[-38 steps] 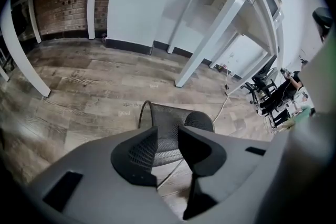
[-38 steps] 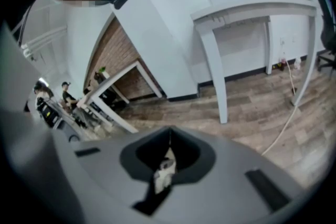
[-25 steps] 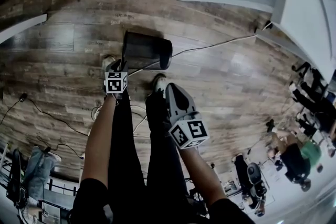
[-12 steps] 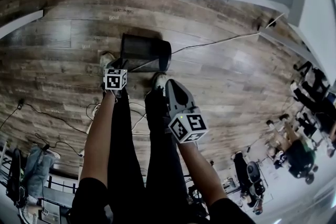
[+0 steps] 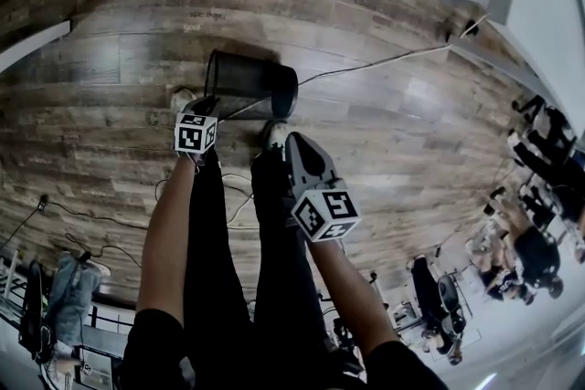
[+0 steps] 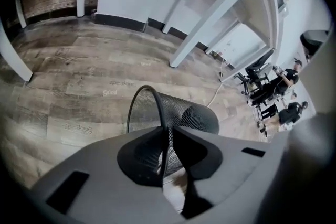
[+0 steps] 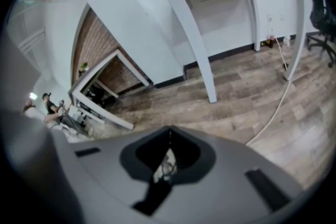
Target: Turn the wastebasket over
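Update: my left hand-held gripper (image 6: 168, 129) went from about half spread to closing in the last half second. The wastebasket's (image 6: 185, 110) wire rim (image 6: 137, 99) runs right through the gap, and the pads look to be meeting the mesh wall just below the rim. So that's reach done, pinch going on. The hand itself barely shifted between the earlier head views and now; only the jaws changed. The wastebasket hasn't moved either: it's on its side on the wood floor (image 5: 384, 132), just ahead of my shoes (image 5: 274, 134), with the mouth toward my left and the closed base toward my right. A cable (image 5: 366, 67) trails off from near the base end; I can't tell if it touches. My right hand-held gripper (image 7: 169, 134) is pressed fully together with nothing in it, parked beside my right leg and well short of the basket, same as a second ago. My read is that the turn itself hasn't started. A one-sided pinch on the rim should give enough lever to swing a light mesh basket over. The risk is thin wire slipping or twisting in the pads once the weight comes on, so I'd want the pinch seated before lifting.
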Motion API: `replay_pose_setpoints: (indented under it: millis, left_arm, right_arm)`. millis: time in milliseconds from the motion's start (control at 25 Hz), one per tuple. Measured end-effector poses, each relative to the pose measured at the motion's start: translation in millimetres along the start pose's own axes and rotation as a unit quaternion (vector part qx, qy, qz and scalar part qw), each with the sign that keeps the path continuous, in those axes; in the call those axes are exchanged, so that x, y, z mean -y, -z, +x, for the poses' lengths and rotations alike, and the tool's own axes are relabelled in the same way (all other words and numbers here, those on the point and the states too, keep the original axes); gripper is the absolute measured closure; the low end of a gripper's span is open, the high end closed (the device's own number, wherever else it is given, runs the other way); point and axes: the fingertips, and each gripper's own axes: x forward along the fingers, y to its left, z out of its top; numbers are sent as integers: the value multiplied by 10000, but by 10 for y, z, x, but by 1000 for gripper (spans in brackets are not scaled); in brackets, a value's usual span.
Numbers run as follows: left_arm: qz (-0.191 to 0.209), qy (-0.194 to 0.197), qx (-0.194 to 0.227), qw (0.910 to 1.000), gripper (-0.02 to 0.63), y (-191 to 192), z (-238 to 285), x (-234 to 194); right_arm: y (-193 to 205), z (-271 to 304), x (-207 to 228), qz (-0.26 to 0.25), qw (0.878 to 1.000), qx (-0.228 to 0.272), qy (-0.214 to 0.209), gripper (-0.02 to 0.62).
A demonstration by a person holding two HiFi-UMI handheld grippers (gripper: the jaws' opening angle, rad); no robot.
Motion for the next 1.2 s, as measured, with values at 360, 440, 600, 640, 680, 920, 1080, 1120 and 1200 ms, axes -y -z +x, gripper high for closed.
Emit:
replay_pose_setpoints:
  millis: [360, 440, 600, 640, 680, 920, 1080, 1120, 1200]
  left_arm:
    - [1282, 557, -71, 9902, 552, -220, -121, 768]
    - [1778, 625, -117, 9820, 554, -246, -145, 942]
    - [2735, 684, -323, 9589, 554, -225, -190, 1232]
    - [2952, 679, -372, 9523, 554, -220, -206, 1284]
    - [3159, 665, -429, 9455, 554, -206, -227, 1326]
    - [4145, 481, -697, 9061, 555, -119, -495, 1399]
    - [4593, 553, -697, 8838, 555, -128, -789, 1441]
    - [4719, 605, -698, 8768, 555, -121, -860, 1467]
    - [4970, 700, -715, 8620, 555, -105, -966, 1523]
  right_arm:
    - [-48, -144, 56, -52, 10000, -66, 9, 563]
    - [-66, -183, 80, -65, 9999, -86, -5, 563]
    - [-103, -208, 166, -110, 9998, -149, -25, 563]
    - [-115, -203, 198, -129, 9998, -164, -9, 563]
    - [-123, -197, 230, -149, 9997, -193, 4, 563]
    - [-129, -94, 387, -302, 9973, -653, -128, 560]
    - [-33, 102, 485, -178, 9912, -1279, -306, 423]
    - [-11, 165, 499, -118, 9890, -1428, -362, 408]
    - [1, 304, 527, -29, 9848, -1678, -456, 389]
